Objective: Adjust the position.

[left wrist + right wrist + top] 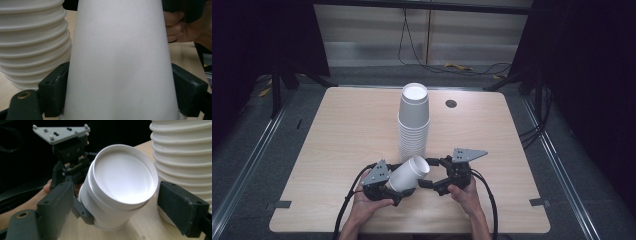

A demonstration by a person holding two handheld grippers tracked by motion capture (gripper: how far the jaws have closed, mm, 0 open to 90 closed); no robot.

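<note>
White, smooth paper forms the tapered cup [408,174], lying tilted near the desk's [337,130] front edge, base up toward the stack. Left claw [399,192] grips the cup's wall, jaws pressed on both sides. Right claw [432,172] stands open just beside it, its jaws flanking the cup's recessed base without touching. Behind, toward the desk's middle, rises the ribbed stack [413,122] of upside-down cups. Pale wood-grain desk; a round hole [451,103] near the far edge.

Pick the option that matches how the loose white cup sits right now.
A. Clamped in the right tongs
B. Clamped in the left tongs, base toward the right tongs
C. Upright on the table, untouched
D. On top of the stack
B: the left tongs grip the cup by its sides, and its base faces the open right tongs.
</note>
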